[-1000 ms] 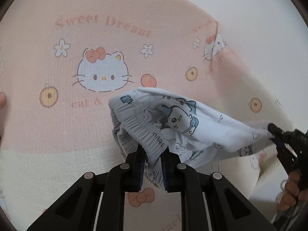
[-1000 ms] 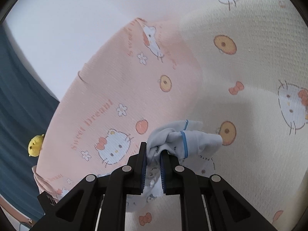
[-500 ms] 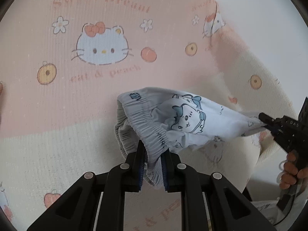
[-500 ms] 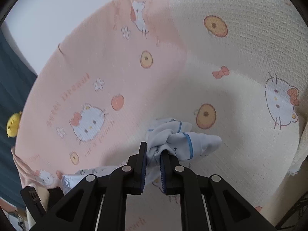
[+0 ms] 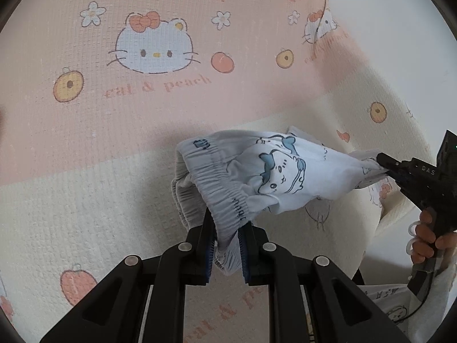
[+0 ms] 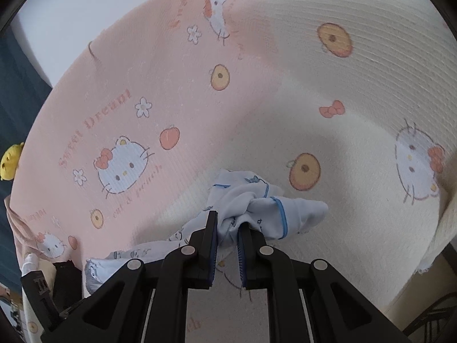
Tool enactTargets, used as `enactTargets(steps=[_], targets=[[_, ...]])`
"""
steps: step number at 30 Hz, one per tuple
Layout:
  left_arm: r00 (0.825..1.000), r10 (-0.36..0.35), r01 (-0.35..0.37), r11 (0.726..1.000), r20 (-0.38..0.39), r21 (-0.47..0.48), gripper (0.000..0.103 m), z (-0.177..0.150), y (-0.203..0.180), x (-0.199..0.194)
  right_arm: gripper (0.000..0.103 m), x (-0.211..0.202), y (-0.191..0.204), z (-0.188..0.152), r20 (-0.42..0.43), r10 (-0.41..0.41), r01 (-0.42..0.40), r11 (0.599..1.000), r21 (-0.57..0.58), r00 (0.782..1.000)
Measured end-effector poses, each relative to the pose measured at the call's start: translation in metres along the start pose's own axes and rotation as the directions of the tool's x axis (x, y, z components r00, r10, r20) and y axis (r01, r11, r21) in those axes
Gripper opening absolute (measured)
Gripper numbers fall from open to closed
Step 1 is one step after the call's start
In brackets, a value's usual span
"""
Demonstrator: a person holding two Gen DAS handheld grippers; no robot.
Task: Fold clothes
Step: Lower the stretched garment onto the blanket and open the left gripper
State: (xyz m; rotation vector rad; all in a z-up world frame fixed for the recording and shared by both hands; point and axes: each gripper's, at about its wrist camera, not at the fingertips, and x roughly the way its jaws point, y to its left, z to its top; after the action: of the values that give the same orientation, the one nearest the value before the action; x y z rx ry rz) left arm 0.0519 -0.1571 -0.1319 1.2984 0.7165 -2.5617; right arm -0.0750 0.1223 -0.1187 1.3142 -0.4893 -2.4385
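Soft even daylight, faint shadows, sharp centre, fisheye-curved dark corners

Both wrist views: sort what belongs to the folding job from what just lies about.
In the job:
blue printed shorts
left hand-held gripper
right hand-held gripper
cat-print blanket underneath

Lying about:
yellow plush toy

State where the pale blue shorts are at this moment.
The pale blue shorts hang stretched between both grippers above the pink and cream blanket: the left gripper clamps the elastic waistband, and the right gripper clamps the blue-trimmed end.
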Motion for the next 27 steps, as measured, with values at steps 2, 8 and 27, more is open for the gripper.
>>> enactTargets(steps=[2,8,27], targets=[[1.000,0.008,-0.008,1.000,0.009,0.000,0.013,0.004,0.004,-0.002,0.011,0.010,0.005,0.006,-0.026,-0.007,0.006,1.000,-0.019,1.000],[0.999,0.038,-0.038,0.999,0.010,-0.034,0.013,0.016,0.020,0.007,0.011,0.043,0.040,0.005,-0.135,-0.106,0.083,0.982,-0.170,0.985],[0.998,0.059,-0.059,0.998,0.006,0.013,0.013,-0.014,0.030,0.006,0.011,0.043,0.014,-0.038,-0.307,-0.132,0.119,0.991,-0.059,0.943]])
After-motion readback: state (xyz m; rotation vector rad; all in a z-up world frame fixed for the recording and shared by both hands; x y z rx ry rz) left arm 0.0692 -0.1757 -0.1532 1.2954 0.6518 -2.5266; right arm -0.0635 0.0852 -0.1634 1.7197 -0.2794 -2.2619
